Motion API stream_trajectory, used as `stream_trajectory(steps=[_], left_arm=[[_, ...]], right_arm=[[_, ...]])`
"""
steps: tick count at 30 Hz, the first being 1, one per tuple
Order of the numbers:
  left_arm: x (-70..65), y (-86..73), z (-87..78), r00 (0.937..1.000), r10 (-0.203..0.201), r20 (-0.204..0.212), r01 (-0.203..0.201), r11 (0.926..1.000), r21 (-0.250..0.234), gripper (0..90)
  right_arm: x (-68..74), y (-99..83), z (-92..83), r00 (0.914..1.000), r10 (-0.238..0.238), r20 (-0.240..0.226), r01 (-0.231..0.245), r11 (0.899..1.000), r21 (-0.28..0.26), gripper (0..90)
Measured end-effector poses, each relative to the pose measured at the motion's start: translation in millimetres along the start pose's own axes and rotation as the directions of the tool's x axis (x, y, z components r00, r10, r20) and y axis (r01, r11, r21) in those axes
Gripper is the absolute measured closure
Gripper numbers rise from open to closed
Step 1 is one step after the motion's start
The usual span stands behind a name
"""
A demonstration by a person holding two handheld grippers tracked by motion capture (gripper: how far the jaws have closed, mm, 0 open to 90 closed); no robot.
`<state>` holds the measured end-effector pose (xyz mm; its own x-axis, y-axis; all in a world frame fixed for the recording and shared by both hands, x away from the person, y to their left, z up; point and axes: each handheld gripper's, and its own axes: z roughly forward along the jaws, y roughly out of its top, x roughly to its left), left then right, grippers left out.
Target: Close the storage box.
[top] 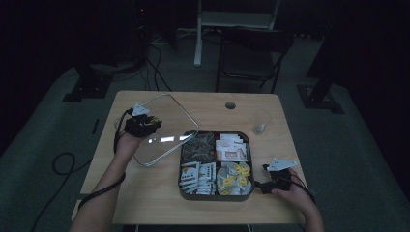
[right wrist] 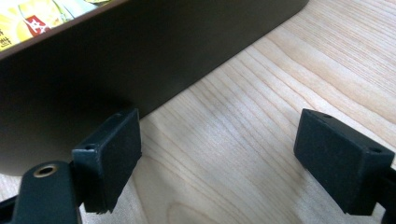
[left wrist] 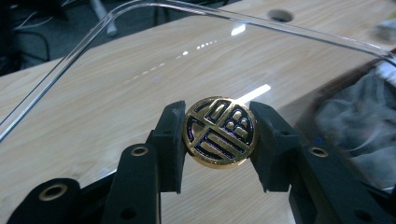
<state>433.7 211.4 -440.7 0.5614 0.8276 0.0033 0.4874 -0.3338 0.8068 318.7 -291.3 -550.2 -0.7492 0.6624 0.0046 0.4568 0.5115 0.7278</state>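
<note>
The left gripper (left wrist: 219,133) clamps the clear lid's gold knob (left wrist: 219,131), left of the tray (top: 215,196); the right gripper (right wrist: 219,161), just right of the tray, gapes wide.

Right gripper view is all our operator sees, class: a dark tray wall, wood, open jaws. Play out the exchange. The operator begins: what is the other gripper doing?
Observer: The left gripper is shut on a round gold knob.
Operator: A knob on what?
Observer: On a clear lid, held tilted above the table, left of the tray.
Operator: What is inside the tray?
Observer: Four compartments of small packets. The back left ones are dark and the front left ones white.
</note>
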Motion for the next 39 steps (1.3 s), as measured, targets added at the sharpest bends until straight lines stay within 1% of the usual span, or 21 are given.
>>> stream_trajectory(steps=[6, 8, 10, 15, 16, 18, 19, 22, 23, 25, 26, 28, 29, 30, 31, 33, 34, 35, 36, 38, 39], left_arm=[[-18.8, 7.3, 1.6, 0.9983, 0.04, 0.043, -0.04, 0.9992, -0.009, 59.7], [-21.6, 8.3, 1.9, 0.9978, 0.041, 0.053, -0.04, 0.9991, -0.013, 59.7], [-31.0, 12.3, 2.3, 0.9937, 0.057, 0.097, -0.055, 0.9983, -0.019, 59.7], [-44.6, 17.4, 2.7, 0.9858, 0.086, 0.144, -0.083, 0.9961, -0.031, 59.7], [-51.7, 19.8, 2.8, 0.9799, 0.107, 0.168, -0.102, 0.9941, -0.035, 59.6], [-54.5, 20.5, 3.0, 0.9784, 0.113, 0.173, -0.108, 0.9934, -0.039, 59.6], [-62.4, 22.2, 4.4, 0.9732, 0.134, 0.187, -0.128, 0.9909, -0.04, 59.6], [-73.0, 23.2, 8.3, 0.9653, 0.149, 0.215, -0.144, 0.9889, -0.038, 59.7], [-76.7, 23.8, 9.6, 0.9598, 0.163, 0.229, -0.159, 0.9867, -0.035, 59.6], [-84.0, 24.2, 11.7, 0.9539, 0.173, 0.245, -0.169, 0.9849, -0.038, 59.6], [-84.0, 24.2, 11.7, 0.9539, 0.173, 0.245, -0.169, 0.9849, -0.038, 59.6], [-93.9, 26.1, 14.0, 0.9406, 0.2, 0.274, -0.197, 0.9796, -0.04, 59.7], [-95.9, 26.2, 14.3, 0.9371, 0.206, 0.282, -0.202, 0.9784, -0.045, 59.6], [-95.9, 26.2, 14.3, 0.9371, 0.206, 0.282, -0.202, 0.9784, -0.045, 59.6], [-101.6, 26.5, 15.1, 0.9279, 0.222, 0.299, -0.221, 0.9745, -0.04, 59.6], [-106.9, 26.1, 16.4, 0.921, 0.228, 0.316, -0.227, 0.973, -0.039, 59.6], [-110.1, 26.0, 17.2, 0.9132, 0.239, 0.33, -0.241, 0.9699, -0.036, 59.6], [-110.1, 26.0, 17.2, 0.9132, 0.239, 0.33, -0.241, 0.9699, -0.036, 59.6], [-114.5, 25.7, 18.7, 0.9042, 0.252, 0.345, -0.256, 0.966, -0.036, 59.6], [-120.1, 25.7, 20.4, 0.9004, 0.254, 0.353, -0.258, 0.9655, -0.036, 59.6], [-122.6, 26.0, 21.3, 0.8958, 0.26, 0.361, -0.264, 0.9637, -0.038, 59.6]], right_arm=[[0.0, 0.0, 0.0, 1.0, 0.001, 0.0, -0.001, 1.0, 0.0, 14.6], [0.0, 0.0, -0.1, 1.0, 0.002, 0.0, -0.002, 1.0, 0.0, 14.6], [0.0, 0.0, -0.1, 1.0, 0.002, -0.001, -0.002, 1.0, 0.0, 14.6], [-0.1, 0.0, -0.1, 1.0, 0.002, -0.001, -0.002, 1.0, 0.0, 14.6], [-0.1, 0.0, -0.1, 1.0, 0.002, -0.001, -0.002, 1.0, 0.0, 14.6], [-0.1, 0.0, -0.1, 1.0, 0.002, -0.001, -0.002, 1.0, 0.0, 14.6], [-0.1, 0.0, -0.1, 1.0, 0.002, -0.001, -0.002, 1.0, 0.0, 14.6], [-0.1, 0.0, -0.1, 1.0, 0.002, -0.001, -0.002, 1.0, 0.0, 14.6], [-0.1, 0.0, -0.1, 1.0, 0.003, -0.001, -0.003, 1.0, 0.0, 14.6], [-0.4, -0.1, -0.2, 1.0, 0.003, -0.003, -0.003, 1.0, -0.001, 14.7], [-0.4, -0.1, -0.2, 1.0, 0.003, -0.003, -0.003, 1.0, -0.001, 14.7], [-0.6, -0.1, -0.2, 1.0, 0.005, -0.004, -0.005, 1.0, -0.002, 14.8], [-0.7, -0.1, -0.2, 1.0, 0.004, -0.003, -0.004, 1.0, -0.002, 14.8], [-0.6, -0.1, -0.2, 1.0, 0.004, -0.003, -0.004, 1.0, -0.002, 14.8], [-0.5, -0.1, -0.2, 1.0, 0.004, -0.002, -0.004, 1.0, -0.001, 14.8], [-0.3, -0.1, -0.2, 1.0, 0.003, -0.002, -0.003, 1.0, -0.001, 14.8], [-0.3, 0.0, -0.2, 1.0, 0.003, -0.003, -0.003, 1.0, -0.001, 14.9], [-0.2, 0.0, -0.2, 1.0, 0.003, -0.003, -0.003, 1.0, -0.001, 14.8], [-0.2, 0.0, -0.2, 1.0, 0.003, -0.003, -0.003, 1.0, -0.001, 14.8], [-0.3, 0.0, -0.2, 1.0, 0.003, -0.004, -0.003, 1.0, -0.001, 14.8], [-0.2, 0.0, -0.2, 1.0, 0.003, -0.003, -0.003, 1.0, -0.001, 14.8]])
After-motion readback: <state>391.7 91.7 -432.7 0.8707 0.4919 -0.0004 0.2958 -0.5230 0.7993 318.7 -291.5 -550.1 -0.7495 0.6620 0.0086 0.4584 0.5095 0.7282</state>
